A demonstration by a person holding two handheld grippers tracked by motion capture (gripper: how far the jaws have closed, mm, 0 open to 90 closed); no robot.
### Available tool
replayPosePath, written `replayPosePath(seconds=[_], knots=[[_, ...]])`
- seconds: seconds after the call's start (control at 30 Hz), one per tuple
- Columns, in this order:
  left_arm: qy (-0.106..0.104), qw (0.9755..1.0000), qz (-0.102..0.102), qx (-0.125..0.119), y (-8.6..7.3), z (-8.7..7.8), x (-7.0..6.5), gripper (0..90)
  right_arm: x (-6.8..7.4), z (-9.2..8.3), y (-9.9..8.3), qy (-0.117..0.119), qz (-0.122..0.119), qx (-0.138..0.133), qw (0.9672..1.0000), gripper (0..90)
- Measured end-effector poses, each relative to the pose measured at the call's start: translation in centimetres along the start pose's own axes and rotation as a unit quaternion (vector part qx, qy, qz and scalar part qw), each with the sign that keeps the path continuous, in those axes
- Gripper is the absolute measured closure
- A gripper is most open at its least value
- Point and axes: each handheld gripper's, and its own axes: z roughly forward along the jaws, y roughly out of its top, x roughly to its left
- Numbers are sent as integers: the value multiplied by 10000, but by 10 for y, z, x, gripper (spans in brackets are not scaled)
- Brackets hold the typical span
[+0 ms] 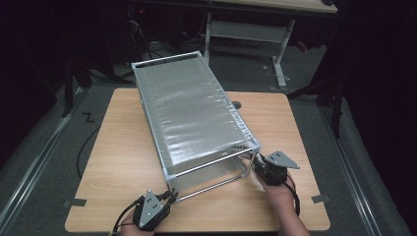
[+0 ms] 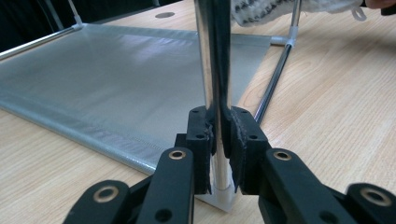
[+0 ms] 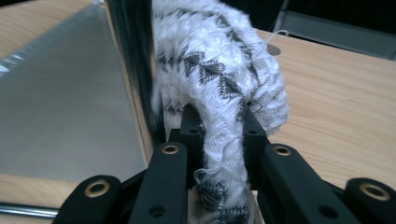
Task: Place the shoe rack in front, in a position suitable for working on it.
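A metal rack [image 1: 189, 115] with silver fabric shelves stands at an angle on the wooden table [image 1: 123, 147]. My left gripper [image 1: 169, 196] [image 2: 219, 126] is shut on the rack's chrome upright pole [image 2: 212, 56] at the near left corner, just above its white foot. The lower fabric shelf [image 2: 130, 79] lies behind it. At the near right corner, my right gripper [image 1: 256, 164] [image 3: 219, 121] is shut on a white knitted cloth [image 3: 219, 79] with a dark zigzag pattern. The cloth hangs right beside another chrome pole [image 3: 135, 60]. The same cloth [image 2: 266, 9] shows at the top of the left gripper view.
The rack takes up the table's middle, with bare wood to its left and right. A cable hole [image 1: 237, 104] sits behind the rack. Grey tape marks [image 1: 74, 202] lie at the front corners. A white-legged desk [image 1: 251, 29] and floor cables stand beyond the table.
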Motion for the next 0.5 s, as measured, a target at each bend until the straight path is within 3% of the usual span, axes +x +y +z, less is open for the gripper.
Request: replayPosePath(seconds=[0.03,0.17,0.2,0.5], knots=[[-12,9999,-149,-53,0,1,-2,791,0,-2,-1,17,6,-14,10000,785],[-5,9999,-163,-51,1,2,-2,791,2,-13,-6,7,69,-7,10000,786],[3,10000,-33,8,1,2,0,792,2,-17,-8,-13,56,-12,10000,785],[-233,9997,54,-19,7,14,-15,792,2,-67,-31,-347,88,106,9993,784]])
